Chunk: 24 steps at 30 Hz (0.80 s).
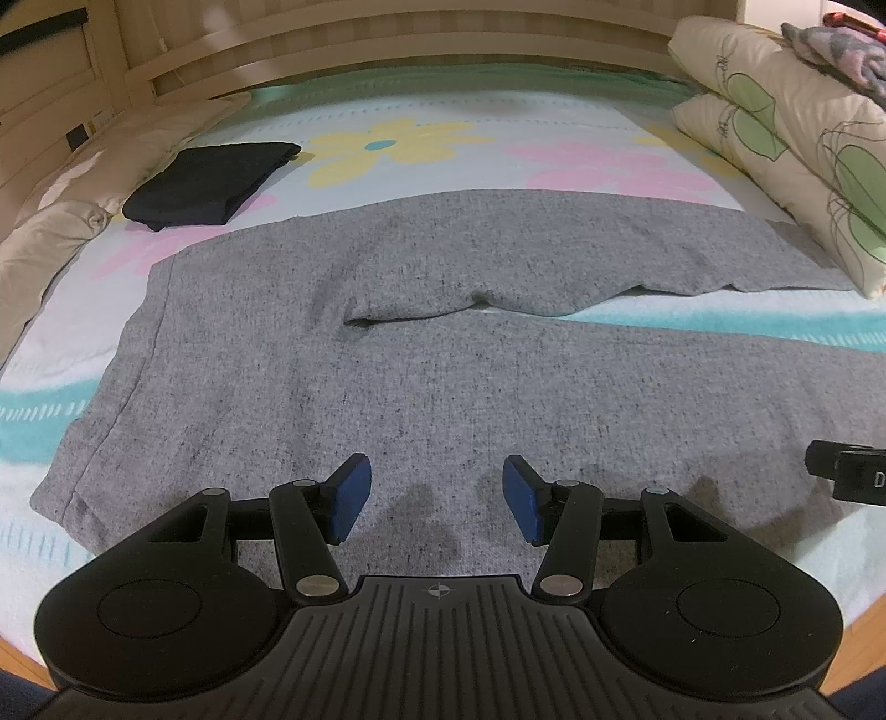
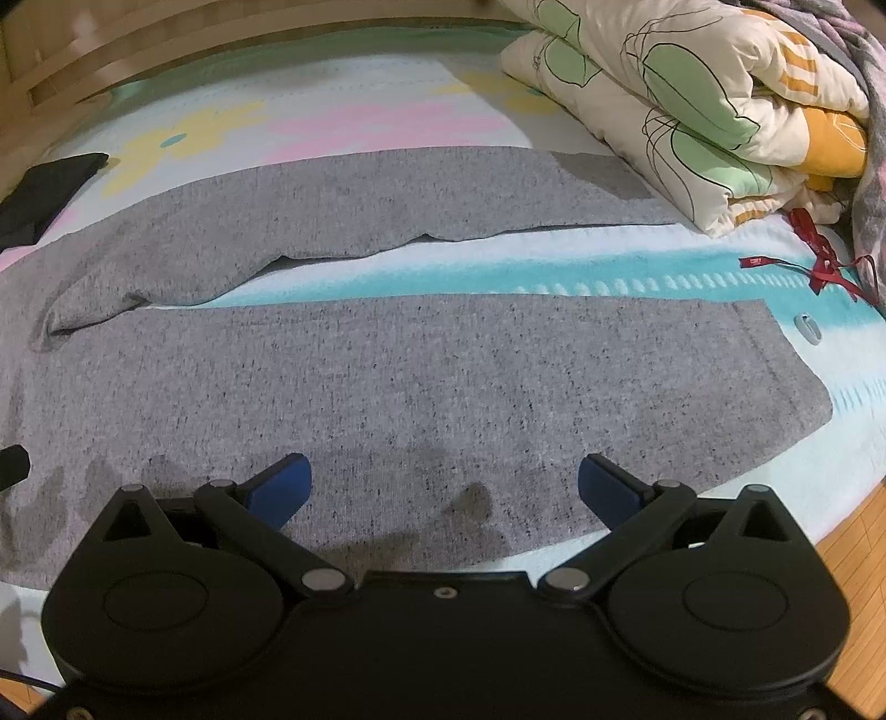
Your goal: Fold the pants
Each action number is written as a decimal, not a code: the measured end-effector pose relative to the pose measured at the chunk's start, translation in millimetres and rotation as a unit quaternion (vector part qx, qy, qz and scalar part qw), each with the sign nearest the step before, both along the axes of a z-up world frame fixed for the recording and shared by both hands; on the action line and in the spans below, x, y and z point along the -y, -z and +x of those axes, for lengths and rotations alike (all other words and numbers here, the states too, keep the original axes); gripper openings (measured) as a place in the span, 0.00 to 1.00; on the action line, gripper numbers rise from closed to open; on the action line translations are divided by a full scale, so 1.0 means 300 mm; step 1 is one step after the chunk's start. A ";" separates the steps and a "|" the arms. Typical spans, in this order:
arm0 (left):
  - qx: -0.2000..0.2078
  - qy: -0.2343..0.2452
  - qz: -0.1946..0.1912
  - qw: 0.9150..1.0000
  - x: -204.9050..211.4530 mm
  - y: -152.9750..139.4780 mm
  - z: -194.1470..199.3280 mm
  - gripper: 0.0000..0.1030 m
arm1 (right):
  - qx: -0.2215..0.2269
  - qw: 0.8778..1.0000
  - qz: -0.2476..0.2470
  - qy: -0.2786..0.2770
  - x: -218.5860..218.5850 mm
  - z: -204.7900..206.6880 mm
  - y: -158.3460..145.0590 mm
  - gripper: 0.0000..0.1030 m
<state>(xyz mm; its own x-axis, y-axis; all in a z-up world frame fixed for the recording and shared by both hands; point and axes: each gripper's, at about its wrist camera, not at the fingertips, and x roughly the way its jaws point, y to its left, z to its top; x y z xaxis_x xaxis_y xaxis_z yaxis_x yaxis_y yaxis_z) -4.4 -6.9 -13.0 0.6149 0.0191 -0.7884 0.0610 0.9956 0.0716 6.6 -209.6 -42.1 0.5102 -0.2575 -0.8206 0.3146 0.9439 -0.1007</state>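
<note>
Grey heathered pants [image 1: 387, 360] lie flat across the bed, waistband at the left, two legs spread apart toward the right. My left gripper [image 1: 436, 498] is open and empty, just above the near leg close to the waist end. My right gripper [image 2: 444, 490] is open wide and empty, above the near leg [image 2: 387, 376] further toward its cuff. The far leg [image 2: 360, 205] lies beyond, with a strip of sheet between the legs. A part of the right gripper shows at the right edge of the left wrist view [image 1: 847, 471].
A folded black garment [image 1: 210, 180] lies at the far left on the flower-print sheet [image 1: 387, 144]. Folded quilts [image 2: 692, 99] are stacked at the right. A red ribbon tag [image 2: 819, 255] lies by them. The headboard [image 1: 387, 39] stands behind; the bed's wooden edge [image 2: 853, 554] is near right.
</note>
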 end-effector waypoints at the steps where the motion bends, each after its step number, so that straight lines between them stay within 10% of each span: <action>1: 0.000 0.000 -0.001 1.000 0.000 -0.001 0.000 0.49 | -0.001 1.000 0.000 0.000 0.000 0.000 0.001 0.99; 24: -0.007 -0.002 -0.015 1.000 -0.011 0.003 0.008 0.49 | -0.026 1.000 -0.010 0.001 -0.004 0.009 0.026 0.99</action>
